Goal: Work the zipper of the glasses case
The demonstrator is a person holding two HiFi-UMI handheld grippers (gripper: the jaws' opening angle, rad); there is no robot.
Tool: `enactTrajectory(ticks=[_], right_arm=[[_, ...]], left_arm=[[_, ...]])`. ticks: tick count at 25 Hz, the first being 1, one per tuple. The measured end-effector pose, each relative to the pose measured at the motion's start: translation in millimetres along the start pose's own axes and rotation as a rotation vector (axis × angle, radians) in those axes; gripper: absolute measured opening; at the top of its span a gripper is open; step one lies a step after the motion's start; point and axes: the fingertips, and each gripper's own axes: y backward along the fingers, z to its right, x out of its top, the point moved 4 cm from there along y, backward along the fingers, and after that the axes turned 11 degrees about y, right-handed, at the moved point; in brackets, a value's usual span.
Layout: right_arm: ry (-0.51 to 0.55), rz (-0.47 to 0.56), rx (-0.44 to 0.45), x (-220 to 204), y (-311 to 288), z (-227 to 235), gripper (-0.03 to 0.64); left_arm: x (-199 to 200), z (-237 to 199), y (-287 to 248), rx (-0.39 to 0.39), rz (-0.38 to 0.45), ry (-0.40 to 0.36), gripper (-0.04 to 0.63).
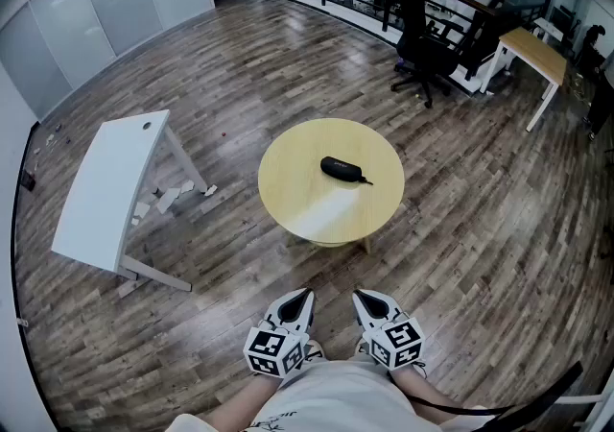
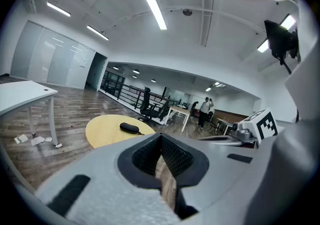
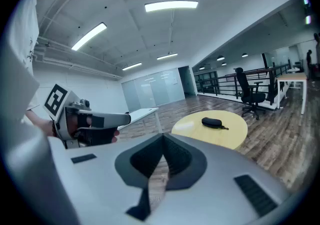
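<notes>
The glasses case (image 1: 341,169) lies closed on the round yellow tabletop (image 1: 317,214), slightly beyond its centre and with nothing else on the surface. A thin tail, probably the zipper pull, projects from the end of the case on the person's right. The left hand-held gripper (image 1: 300,300) and the right hand-held gripper (image 1: 368,300) are held side by side close to the person's body, well apart from the tabletop. In each gripper view the two jaws are pressed together at the tips and nothing is between them. The work on the zipper has not begun, so the step in hand appears to be the approach. To do it well, step up to the tabletop until the case is within easy reach of both hand-held grippers, and spread the jaws before descending. Assign one hand-held gripper to pin the body of the case against the tabletop, placed away from the zipper line so the slider track is not blocked. Bring the other in low from the right end and close it on the pull alone. The case will probably slide on the smooth surface if it is not held, so secure it before applying any pull.
</notes>
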Motion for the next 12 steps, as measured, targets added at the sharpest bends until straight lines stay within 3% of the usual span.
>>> enactTrajectory(ticks=[5,12], right_arm=[[-0.020,-0.005,-0.055,6.2,-28.5,13.5,0.002],[-0.046,-0.028,-0.044,6.3,-73.2,55.8,0.002]], left_arm=[[18.7,-30.1,-18.9,-0.020,-0.003,0.002,0.003],[37.5,-57.8,-74.0,-0.010,-0.028,0.004,0.003]])
